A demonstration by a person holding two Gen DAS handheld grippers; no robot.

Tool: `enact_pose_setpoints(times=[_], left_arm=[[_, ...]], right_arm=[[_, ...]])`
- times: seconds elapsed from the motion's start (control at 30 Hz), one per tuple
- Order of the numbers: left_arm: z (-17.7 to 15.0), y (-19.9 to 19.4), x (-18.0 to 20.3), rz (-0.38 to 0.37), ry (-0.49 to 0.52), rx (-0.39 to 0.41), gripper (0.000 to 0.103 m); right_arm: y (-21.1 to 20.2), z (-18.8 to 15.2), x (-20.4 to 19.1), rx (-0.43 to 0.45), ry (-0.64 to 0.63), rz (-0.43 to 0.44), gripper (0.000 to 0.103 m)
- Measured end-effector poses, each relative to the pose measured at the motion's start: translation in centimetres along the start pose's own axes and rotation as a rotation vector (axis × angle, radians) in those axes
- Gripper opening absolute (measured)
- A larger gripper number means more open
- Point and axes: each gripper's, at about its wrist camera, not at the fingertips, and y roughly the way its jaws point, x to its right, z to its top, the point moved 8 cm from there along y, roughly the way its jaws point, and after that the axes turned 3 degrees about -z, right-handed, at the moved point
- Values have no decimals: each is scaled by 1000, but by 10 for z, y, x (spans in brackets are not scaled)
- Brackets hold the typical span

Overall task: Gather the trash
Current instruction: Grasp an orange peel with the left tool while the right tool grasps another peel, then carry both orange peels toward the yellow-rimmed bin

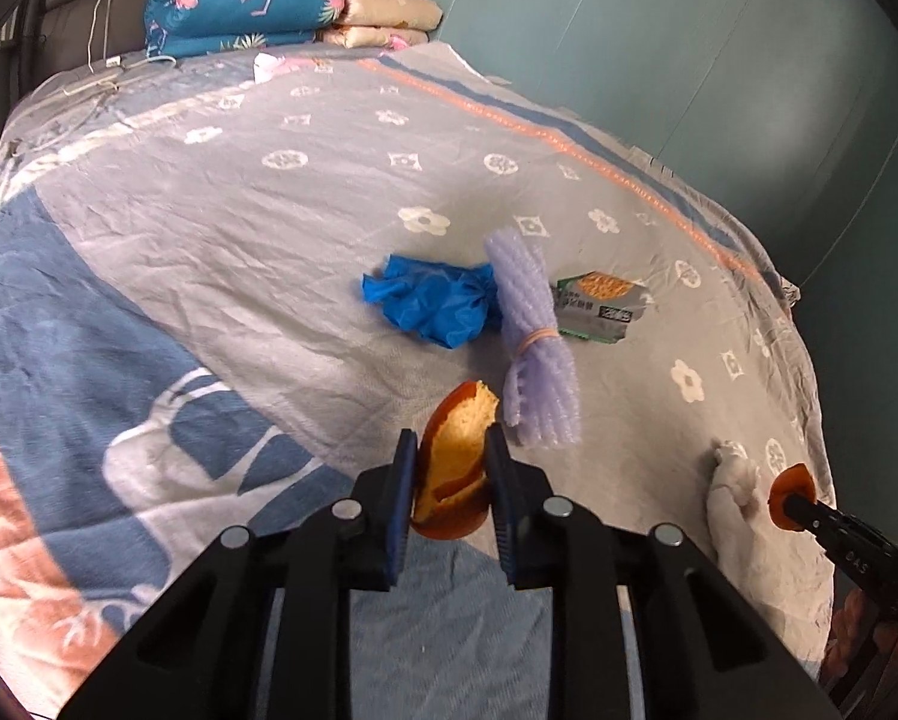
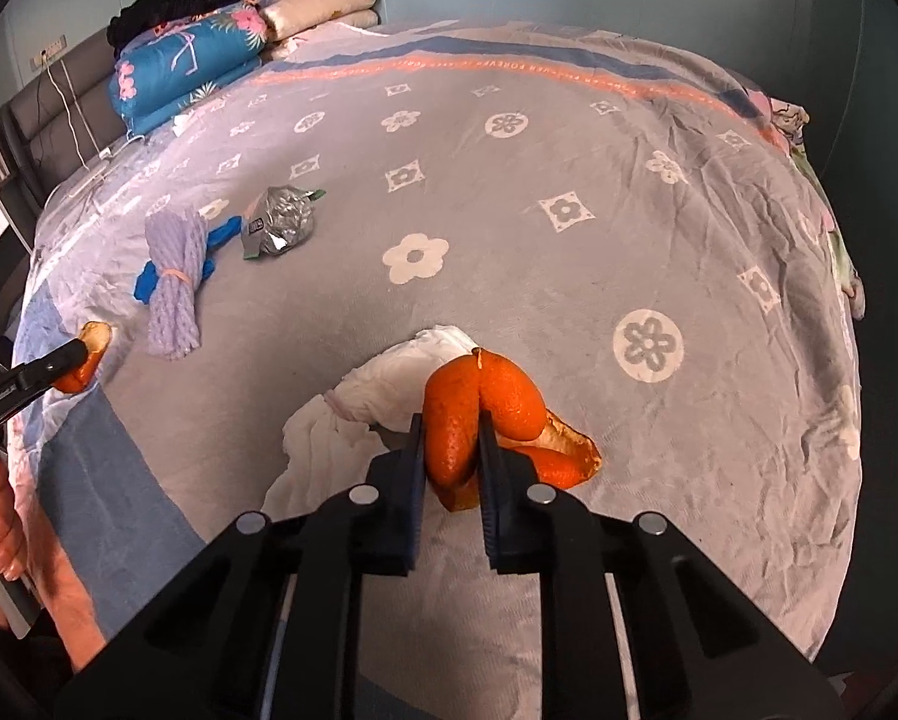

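Observation:
My left gripper (image 1: 451, 441) is shut on a piece of orange peel (image 1: 454, 456), pith side showing, held above the bed. My right gripper (image 2: 449, 429) is shut on a larger folded orange peel (image 2: 478, 414). A crumpled white tissue (image 2: 365, 408) lies on the bed just left of the right gripper; it also shows in the left wrist view (image 1: 727, 492). Further off lie a blue glove (image 1: 434, 303), a purple foam net roll (image 1: 532, 336) bound with a rubber band, and a snack wrapper (image 1: 598, 306). The left gripper (image 2: 80, 357) shows in the right wrist view with its peel.
The bed (image 1: 239, 228) has a grey flowered cover with blue and orange patches. Folded quilts (image 1: 245, 6) and pillows (image 1: 383, 18) are stacked at the headboard. A white cable (image 1: 98, 78) lies near them. A teal wall (image 1: 748, 60) borders the bed's far side.

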Motion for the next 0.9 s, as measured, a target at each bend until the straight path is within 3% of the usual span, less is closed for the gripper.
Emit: enact_pose_setpoints(times=[0.33, 0.6, 0.9], left_arm=[[-12, -48, -7, 21, 1, 30, 22], [-15, -86, -1, 24, 24, 73, 22], [-17, -119, 33, -6, 65, 113, 22]], right_arm=[[-32, -5, 0, 35, 24, 57, 14], [-90, -9, -7, 109, 12, 127, 14], [-160, -12, 3, 200, 21, 171, 14]])
